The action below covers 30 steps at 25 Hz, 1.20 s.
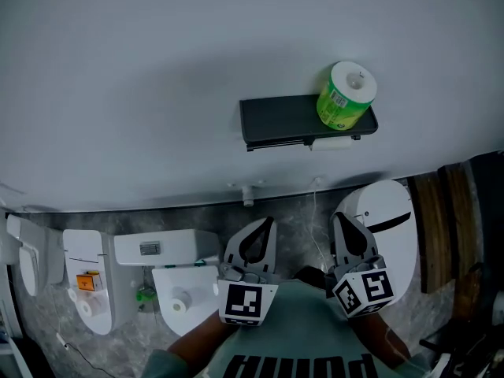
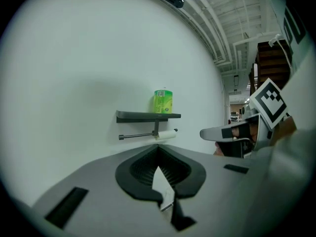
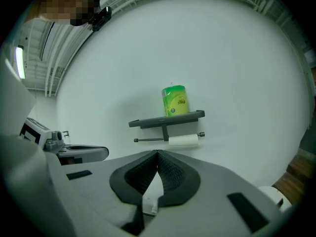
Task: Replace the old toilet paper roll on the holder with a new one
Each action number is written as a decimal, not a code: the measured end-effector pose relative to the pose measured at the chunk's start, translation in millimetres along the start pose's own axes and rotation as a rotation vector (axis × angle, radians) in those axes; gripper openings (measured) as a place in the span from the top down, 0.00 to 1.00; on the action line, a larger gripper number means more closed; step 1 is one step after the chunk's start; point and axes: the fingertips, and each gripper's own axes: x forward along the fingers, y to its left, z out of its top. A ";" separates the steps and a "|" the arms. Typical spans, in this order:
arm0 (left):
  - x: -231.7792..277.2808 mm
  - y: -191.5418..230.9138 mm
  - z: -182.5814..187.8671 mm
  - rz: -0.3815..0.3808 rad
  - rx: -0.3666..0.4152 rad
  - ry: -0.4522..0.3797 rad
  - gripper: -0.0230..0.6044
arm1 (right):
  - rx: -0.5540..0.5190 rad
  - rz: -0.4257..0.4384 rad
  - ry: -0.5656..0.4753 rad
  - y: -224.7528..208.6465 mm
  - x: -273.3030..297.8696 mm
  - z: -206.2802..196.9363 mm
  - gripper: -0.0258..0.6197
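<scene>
A dark wall shelf (image 1: 283,119) carries a new roll in green wrapping (image 1: 346,94) upright at its right end. Under it, on the holder bar, sits the thin old white roll (image 1: 331,142). Both grippers are held side by side well short of the wall, pointing at the shelf. My left gripper (image 1: 268,223) is shut and empty, and so is my right gripper (image 1: 337,217). The left gripper view shows the green roll (image 2: 163,101), the old roll (image 2: 165,135) and the right gripper (image 2: 232,132). The right gripper view shows the green roll (image 3: 175,100) above the old roll (image 3: 183,140).
A white toilet with its tank (image 1: 161,249) stands low at the left, with another white fixture (image 1: 87,278) beside it. A rounded white unit (image 1: 390,227) stands at the right, next to brown wooden boards (image 1: 441,227). A small pipe fitting (image 1: 248,194) projects from the wall's foot.
</scene>
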 end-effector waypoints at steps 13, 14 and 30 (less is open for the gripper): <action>53.1 -0.7 1.5 0.063 0.024 0.105 0.96 | 0.147 0.105 0.013 -48.5 51.6 2.0 0.96; 58.1 -1.2 2.3 0.075 0.023 0.107 0.96 | 0.165 0.128 0.017 -51.4 55.8 2.3 0.96; 94.4 -30.4 -13.8 0.181 0.041 0.227 0.96 | 0.637 0.442 0.077 -93.9 103.5 -13.0 0.67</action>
